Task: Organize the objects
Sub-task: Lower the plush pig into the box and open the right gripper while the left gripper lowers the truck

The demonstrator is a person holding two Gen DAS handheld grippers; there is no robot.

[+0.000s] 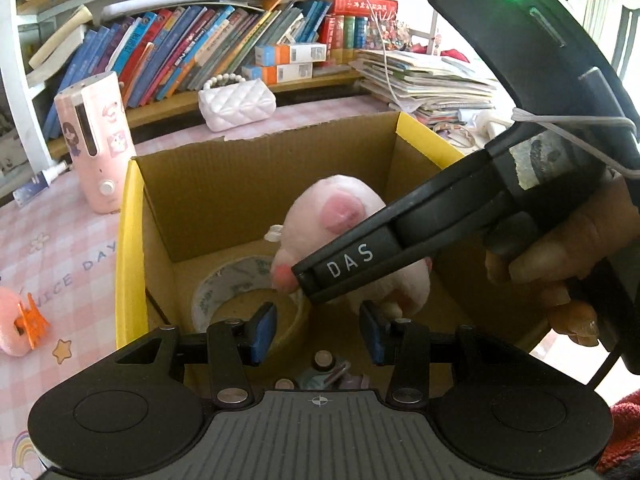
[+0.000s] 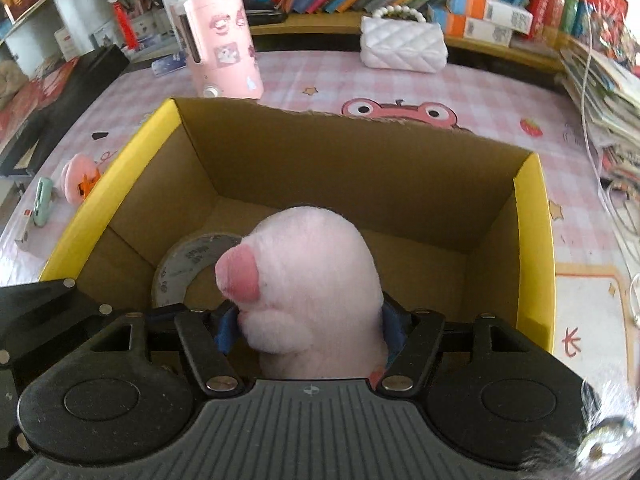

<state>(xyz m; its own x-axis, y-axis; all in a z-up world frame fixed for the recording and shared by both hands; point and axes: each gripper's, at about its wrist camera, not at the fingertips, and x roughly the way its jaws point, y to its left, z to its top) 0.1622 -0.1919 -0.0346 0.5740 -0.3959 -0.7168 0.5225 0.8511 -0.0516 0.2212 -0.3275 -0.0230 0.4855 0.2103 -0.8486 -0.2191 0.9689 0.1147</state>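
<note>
One pink plush toy (image 2: 316, 280) is hanging inside the cardboard box (image 2: 534, 240), just above the tape roll (image 2: 180, 264), looking soft, light and squashy; the right gripper (image 2: 310, 330) is squeezing its plump middle, while the left gripper (image 1: 318, 334) is hovering over the box, jaws apart and empty.
</note>
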